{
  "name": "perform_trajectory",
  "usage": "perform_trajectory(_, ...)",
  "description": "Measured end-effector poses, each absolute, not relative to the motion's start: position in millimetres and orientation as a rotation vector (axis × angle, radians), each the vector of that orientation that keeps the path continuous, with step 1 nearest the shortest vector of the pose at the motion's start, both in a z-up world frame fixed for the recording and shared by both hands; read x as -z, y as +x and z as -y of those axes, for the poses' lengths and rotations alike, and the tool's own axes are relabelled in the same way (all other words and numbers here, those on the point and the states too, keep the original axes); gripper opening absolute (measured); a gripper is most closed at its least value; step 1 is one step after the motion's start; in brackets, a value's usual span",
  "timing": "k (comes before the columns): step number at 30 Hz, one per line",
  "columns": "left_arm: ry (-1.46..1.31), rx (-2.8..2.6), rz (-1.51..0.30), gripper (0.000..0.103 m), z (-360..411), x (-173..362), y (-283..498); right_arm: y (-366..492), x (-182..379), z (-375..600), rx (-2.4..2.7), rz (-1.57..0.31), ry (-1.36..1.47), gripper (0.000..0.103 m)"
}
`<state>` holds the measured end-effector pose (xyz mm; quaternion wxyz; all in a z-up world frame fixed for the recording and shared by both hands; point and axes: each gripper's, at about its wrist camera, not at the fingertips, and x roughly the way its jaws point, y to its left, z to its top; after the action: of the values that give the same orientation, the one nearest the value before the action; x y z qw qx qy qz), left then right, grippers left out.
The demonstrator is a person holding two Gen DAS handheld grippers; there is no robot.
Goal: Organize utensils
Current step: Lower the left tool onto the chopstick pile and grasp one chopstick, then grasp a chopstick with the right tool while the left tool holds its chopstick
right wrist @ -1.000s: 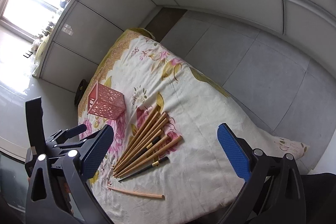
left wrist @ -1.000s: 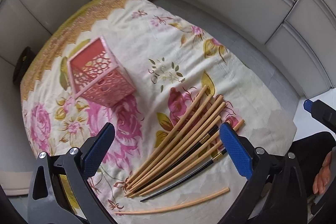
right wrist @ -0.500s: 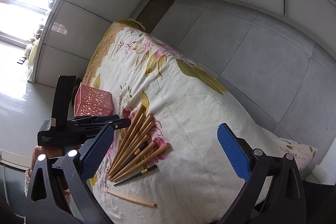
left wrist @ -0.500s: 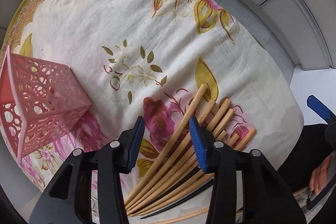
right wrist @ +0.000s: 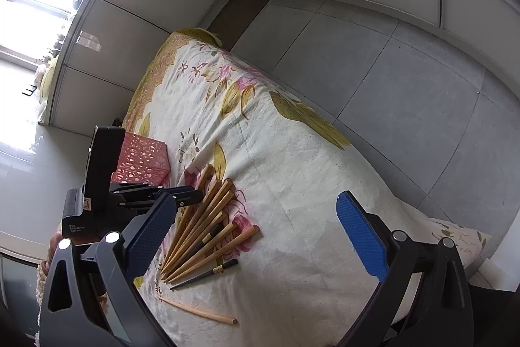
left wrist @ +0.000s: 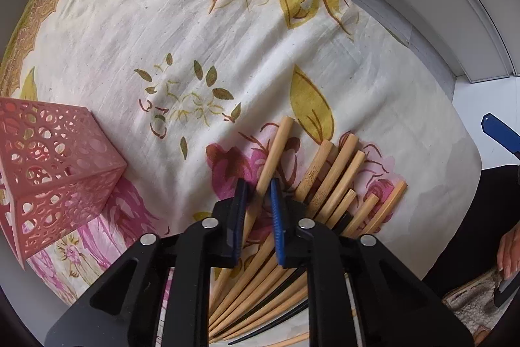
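Left hand-held gripper [left wrist: 258, 195] straight down, jaws closing around bamboo chopstick [left wrist: 274, 145].

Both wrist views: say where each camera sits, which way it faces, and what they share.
Left wrist: on the left tongs, facing down at the floral cloth; jaws closing on a bamboo chopstick; a hand at right.
Right wrist: on the right tongs, open, angled down across the table.
Shared: chopstick pile, pink basket, left tongs.

Chopsticks [left wrist: 328, 184] fan out on the cloth [left wrist: 195, 38], right of the basket [left wrist: 55, 171].
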<state>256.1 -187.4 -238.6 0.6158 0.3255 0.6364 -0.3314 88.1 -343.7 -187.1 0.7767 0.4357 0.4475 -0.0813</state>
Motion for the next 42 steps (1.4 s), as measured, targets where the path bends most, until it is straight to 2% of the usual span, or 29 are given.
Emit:
perform_trajectory(5,0.661,0.729,-1.356,0.01,151,228,243,102,193,338,0.13,-1.02,1.016,0.096)
perform_trajectory(8,0.538,0.736,-1.273,0.01,118,196,237,131,202,323,-0.012,-1.102,1.161,0.096)
perform_trajectory(10,0.453,0.743,-1.21,0.01,92,170,233,151,211,312,-0.089,-1.142,1.292,0.089)
perform_trajectory(12,0.38,0.739,-1.143,0.01,64,143,228,170,219,300,-0.121,-1.188,1.347,0.069)
perform_trajectory(18,0.253,0.724,-1.004,0.01,15,93,210,208,230,271,-0.014,-1.303,1.275,0.05)
perform_trajectory(31,0.146,0.688,-0.908,0.009,-44,65,208,260,236,233,0.301,-1.543,0.966,0.046)
perform_trajectory(34,0.11,0.694,-0.878,0.009,-56,56,205,273,235,220,0.335,-1.57,0.934,0.054)
perform_trajectory(35,0.103,0.699,-0.871,0.009,-58,54,204,277,236,217,0.344,-1.572,0.934,0.06)
perform_trajectory(38,0.113,0.708,-0.856,0.009,-60,51,199,289,232,200,0.391,-1.569,0.843,0.061)
perform_trajectory(40,0.116,0.717,-0.851,0.009,-61,50,197,291,227,190,0.426,-1.548,0.76,0.04)
perform_trajectory(41,0.119,0.724,-0.846,0.009,-61,50,196,291,224,187,0.443,-1.53,0.722,0.013)
perform_trajectory(42,0.122,0.731,-0.845,0.009,-60,49,194,288,224,187,0.433,-1.507,0.727,0.013)
